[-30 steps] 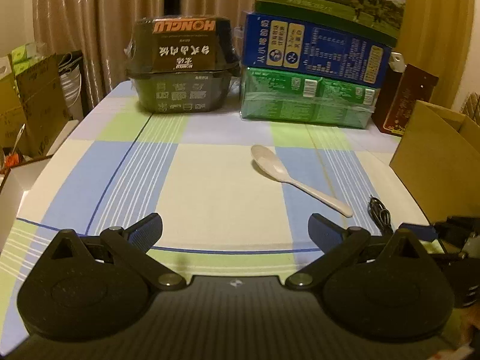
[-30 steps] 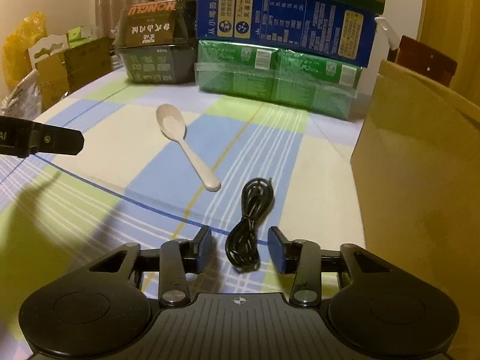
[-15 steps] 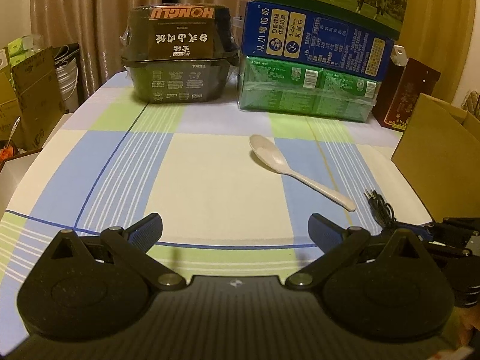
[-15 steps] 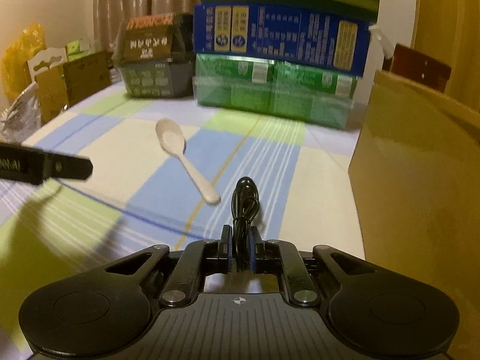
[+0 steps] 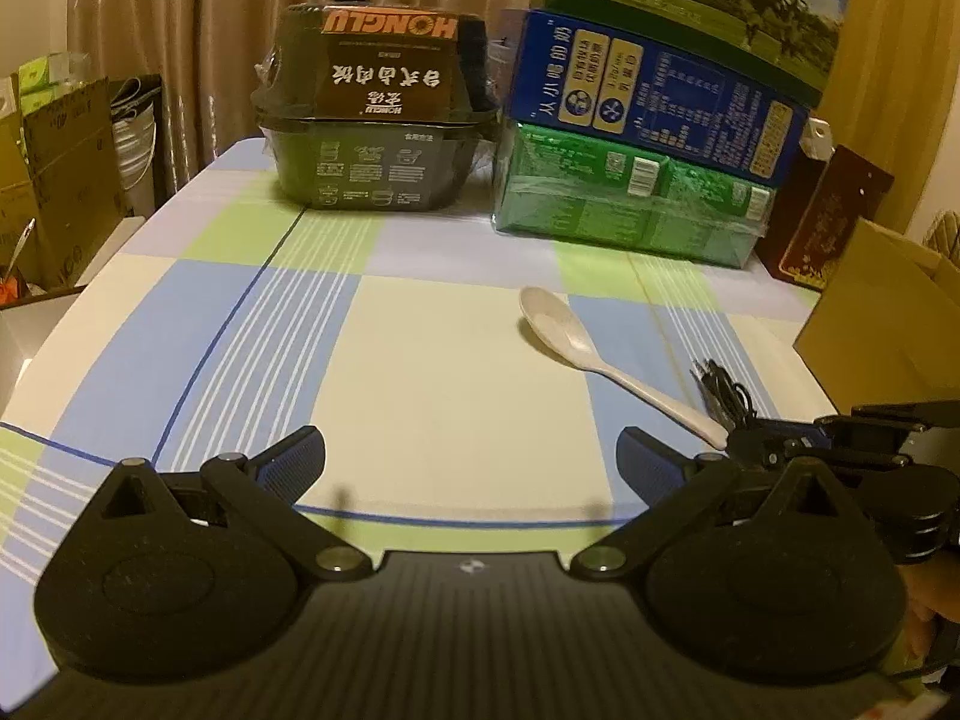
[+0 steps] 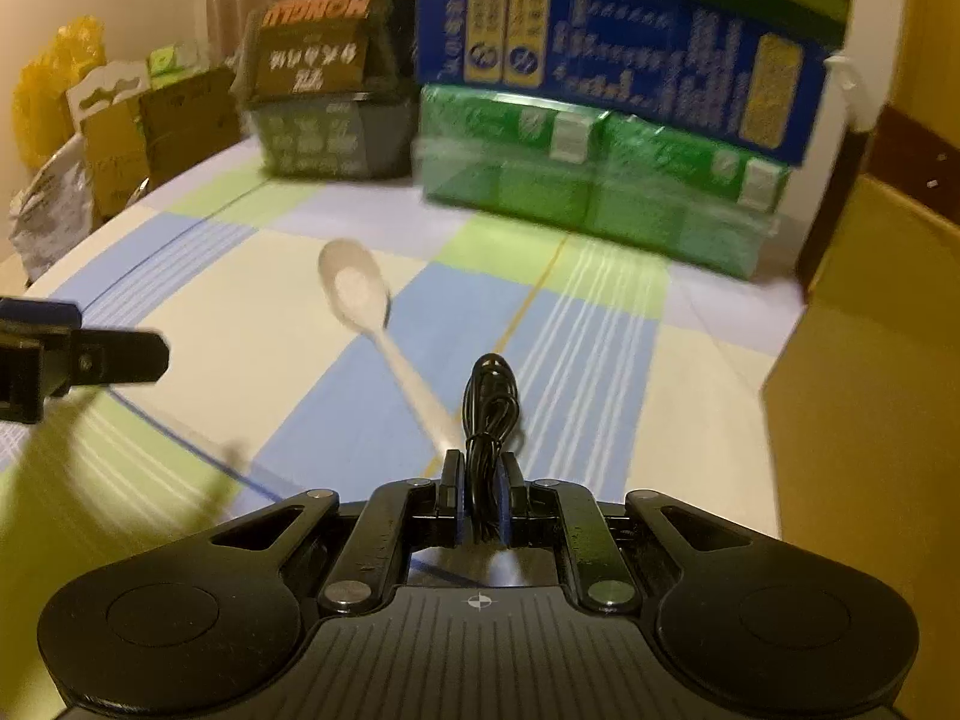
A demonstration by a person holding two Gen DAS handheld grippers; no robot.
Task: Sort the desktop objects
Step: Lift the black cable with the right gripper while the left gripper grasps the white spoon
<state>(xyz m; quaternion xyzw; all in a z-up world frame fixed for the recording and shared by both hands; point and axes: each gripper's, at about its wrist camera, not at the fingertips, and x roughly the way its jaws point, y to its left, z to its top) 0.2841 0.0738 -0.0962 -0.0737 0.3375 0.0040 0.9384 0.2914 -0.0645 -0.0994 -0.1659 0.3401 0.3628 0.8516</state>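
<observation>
Checked tablecloth (image 6: 252,324), glossy white spoon (image 6: 360,294), right tongs (image 6: 480,498) pinching coiled black cable (image 6: 489,408)

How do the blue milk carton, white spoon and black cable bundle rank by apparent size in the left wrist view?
1. Blue milk carton, clearly largest.
2. White spoon.
3. Black cable bundle, smallest as seen, though the right claw hides part of it, so its full size is unsure.

White spoon (image 5: 561,330), black cable (image 6: 489,414), blue-green checked tablecloth (image 5: 420,372)

Dim warm light, fisheye bending, right view motion-blurred
</observation>
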